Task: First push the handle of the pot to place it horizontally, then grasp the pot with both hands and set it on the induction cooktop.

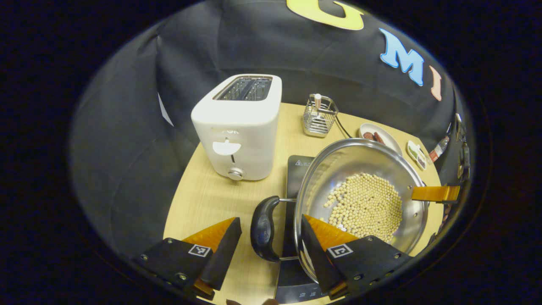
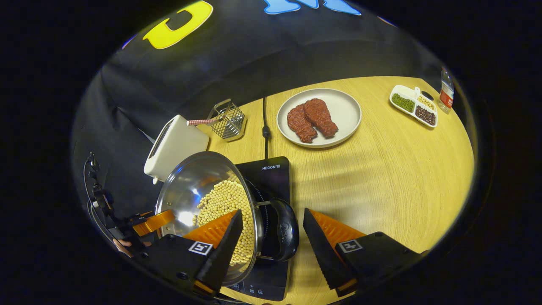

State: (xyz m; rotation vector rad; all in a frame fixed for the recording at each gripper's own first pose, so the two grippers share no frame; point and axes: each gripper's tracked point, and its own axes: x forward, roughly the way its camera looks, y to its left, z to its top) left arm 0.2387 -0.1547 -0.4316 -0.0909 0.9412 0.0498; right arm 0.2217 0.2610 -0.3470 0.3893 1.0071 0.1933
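The pot (image 1: 360,199), holding pale beans (image 1: 366,205), is sitting over the induction cooktop (image 2: 271,178). The left gripper (image 1: 271,245) and right gripper (image 2: 271,237) are each straddling a side handle (image 1: 264,228), jaws released. Behind the cooktop, a plate (image 2: 345,112) is carrying meat (image 2: 311,118).

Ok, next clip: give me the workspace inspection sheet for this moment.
Surface: wooden table, dry.
Job's things: pot of beans sits over the induction cooktop; each side handle lies between a tool's fingers.
Clutter: toaster, wire rack, plate of meat, divided dish, bottle.
Grippers: left tool and right tool open, straddling the handles.
Cables: cooktop cord runs to the wall.
Surroundings: black cloth wall.
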